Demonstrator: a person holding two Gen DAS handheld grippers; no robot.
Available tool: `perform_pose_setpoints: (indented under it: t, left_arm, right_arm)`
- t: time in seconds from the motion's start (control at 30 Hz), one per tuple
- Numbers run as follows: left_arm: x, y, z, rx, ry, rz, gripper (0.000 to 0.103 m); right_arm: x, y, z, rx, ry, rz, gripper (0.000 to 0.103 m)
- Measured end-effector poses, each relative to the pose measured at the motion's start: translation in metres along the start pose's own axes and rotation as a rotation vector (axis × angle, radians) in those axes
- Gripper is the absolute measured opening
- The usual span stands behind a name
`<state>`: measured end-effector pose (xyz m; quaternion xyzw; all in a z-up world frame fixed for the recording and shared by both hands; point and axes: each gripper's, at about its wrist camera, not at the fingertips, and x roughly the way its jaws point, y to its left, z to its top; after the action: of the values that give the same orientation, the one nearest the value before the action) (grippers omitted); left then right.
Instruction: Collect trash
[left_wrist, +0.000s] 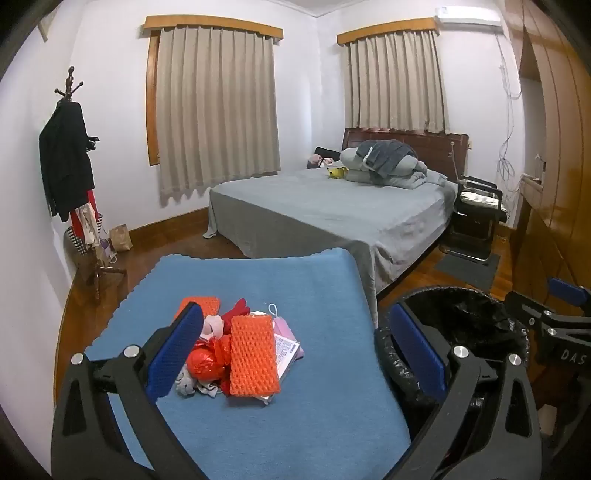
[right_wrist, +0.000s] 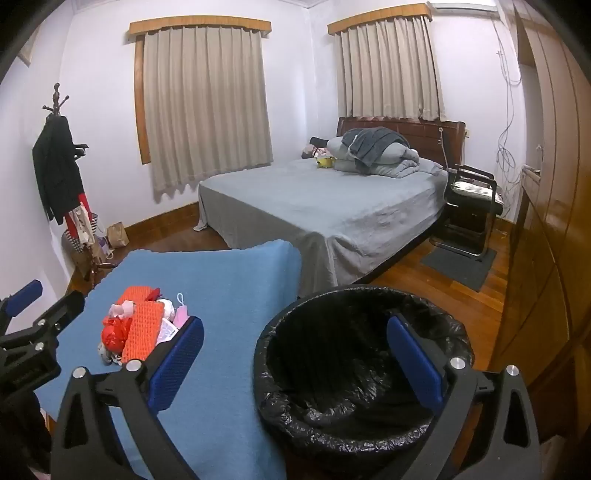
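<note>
A pile of trash (left_wrist: 236, 350) lies on a blue cloth-covered table (left_wrist: 295, 413): orange foam nets, red plastic wrap, a printed slip, a pink mask and grey scraps. My left gripper (left_wrist: 295, 354) is open, its blue pads wide apart, the left pad just beside the pile. A bin with a black liner (right_wrist: 354, 354) stands to the right of the table. My right gripper (right_wrist: 295, 365) is open above the near rim of the bin, holding nothing. The pile (right_wrist: 136, 328) lies left of it, and the left gripper's arm shows at that view's left edge.
A bed (left_wrist: 332, 210) with a grey cover stands behind the table, folded bedding at its head. A coat rack (left_wrist: 70, 177) with clothes and bags is at the left wall. A black chair (left_wrist: 476, 218) and a wooden wardrobe (left_wrist: 554, 166) are on the right.
</note>
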<state>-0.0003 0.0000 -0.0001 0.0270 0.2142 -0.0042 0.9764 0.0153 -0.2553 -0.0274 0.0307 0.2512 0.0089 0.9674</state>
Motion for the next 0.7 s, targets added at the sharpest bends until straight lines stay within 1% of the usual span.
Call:
perform_pose_setpoints:
  t: [0.37, 0.4, 0.7]
  left_arm:
    - [-0.0032, -0.0009, 0.0005, -0.002, -0.004, 0.004, 0.098]
    - [0.0026, 0.0004, 0.0007, -0.007, 0.005, 0.003, 0.098]
    - [0.003, 0.0014, 0.002, -0.009, 0.002, 0.002, 0.098]
  right_arm:
    - [-0.0022, 0.0039, -0.0039, -0.004, -0.005, 0.004, 0.097]
    - [-0.0011, 0.0046, -0.0018, -0.004, -0.002, 0.001, 0.097]
    - [-0.0015, 0.0056, -0.0016, -0.006, -0.001, 0.001, 0.097]
